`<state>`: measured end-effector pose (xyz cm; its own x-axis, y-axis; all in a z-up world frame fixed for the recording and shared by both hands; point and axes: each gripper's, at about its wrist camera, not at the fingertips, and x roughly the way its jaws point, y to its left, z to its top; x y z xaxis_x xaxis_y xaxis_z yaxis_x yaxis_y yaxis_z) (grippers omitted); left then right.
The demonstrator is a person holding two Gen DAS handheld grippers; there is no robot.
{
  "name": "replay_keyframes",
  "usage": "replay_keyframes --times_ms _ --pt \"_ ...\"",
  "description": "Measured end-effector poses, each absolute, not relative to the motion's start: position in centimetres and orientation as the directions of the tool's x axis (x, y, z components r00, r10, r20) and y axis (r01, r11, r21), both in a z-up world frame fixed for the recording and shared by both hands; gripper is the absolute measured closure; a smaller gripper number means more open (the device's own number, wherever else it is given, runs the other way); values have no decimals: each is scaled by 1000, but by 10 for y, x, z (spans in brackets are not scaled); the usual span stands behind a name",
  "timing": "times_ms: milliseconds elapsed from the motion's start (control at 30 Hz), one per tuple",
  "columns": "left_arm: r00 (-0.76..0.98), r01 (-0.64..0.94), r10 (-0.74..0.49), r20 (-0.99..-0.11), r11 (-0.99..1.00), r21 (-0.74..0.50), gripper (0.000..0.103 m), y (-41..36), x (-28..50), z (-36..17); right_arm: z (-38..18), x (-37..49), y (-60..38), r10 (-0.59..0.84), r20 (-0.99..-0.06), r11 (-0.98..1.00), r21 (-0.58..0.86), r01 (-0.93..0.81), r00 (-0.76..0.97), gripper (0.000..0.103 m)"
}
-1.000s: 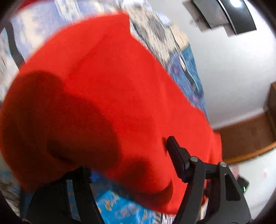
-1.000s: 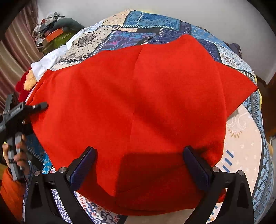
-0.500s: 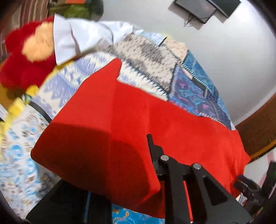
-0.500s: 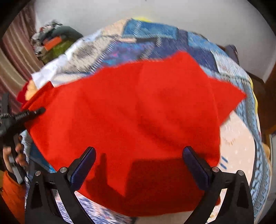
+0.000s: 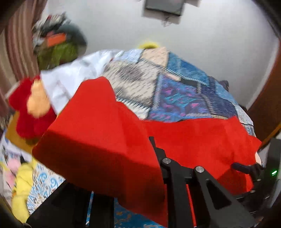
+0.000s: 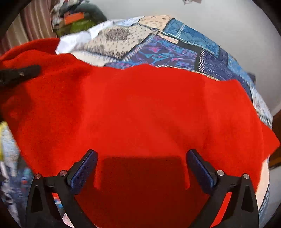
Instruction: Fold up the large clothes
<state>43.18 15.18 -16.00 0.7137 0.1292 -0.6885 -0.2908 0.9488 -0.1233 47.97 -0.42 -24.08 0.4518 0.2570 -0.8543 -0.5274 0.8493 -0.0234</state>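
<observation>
A large red cloth (image 6: 140, 108) lies spread over a patchwork bedspread (image 6: 175, 52). In the left wrist view my left gripper (image 5: 140, 150) is shut on the cloth's near-left edge. It holds a fold of the red cloth (image 5: 98, 133) raised off the bed, and the fabric drapes over and hides its left finger. One black tip of the left gripper (image 6: 19, 73) shows at the far left of the right wrist view. My right gripper (image 6: 143, 163) hovers open above the cloth's near edge, its blue pads (image 6: 86, 166) wide apart and gripping nothing. It also shows as the right gripper (image 5: 245, 166) at the cloth's right corner.
A white cloth (image 5: 70, 79) and a red plush toy (image 5: 29, 112) lie at the bed's left. Something yellow (image 5: 22, 189) sits lower left. A heap of clothes (image 5: 58, 43) is at the back by a striped curtain. A dark screen (image 5: 165, 7) hangs on the wall; wood panelling (image 5: 267, 105) stands right.
The left gripper's jaws came together on the cloth's edge, then rose and rolled, lifting that side. The right gripper slid across the cloth with its jaws still wide.
</observation>
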Motion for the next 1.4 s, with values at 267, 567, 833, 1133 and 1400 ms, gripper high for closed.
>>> replay_keyframes --times_ms 267,567,833,1133,1400 --pt "790 -67 61 -610 998 12 91 6 451 -115 -167 471 -182 256 -763 960 132 -246 593 1" --pt "558 119 -49 -828 993 21 90 -96 460 -217 -140 437 -311 167 -740 985 154 -77 652 1" --pt "642 167 -101 -760 986 9 90 -106 444 -163 -147 415 -318 165 -744 986 145 -84 647 1" --pt "483 158 -193 -854 979 -132 90 -123 480 -205 -150 406 -309 199 -745 978 194 -78 637 1" --pt "505 234 -319 -802 945 -228 32 -84 433 -161 -152 403 -301 207 -773 978 171 -118 600 1"
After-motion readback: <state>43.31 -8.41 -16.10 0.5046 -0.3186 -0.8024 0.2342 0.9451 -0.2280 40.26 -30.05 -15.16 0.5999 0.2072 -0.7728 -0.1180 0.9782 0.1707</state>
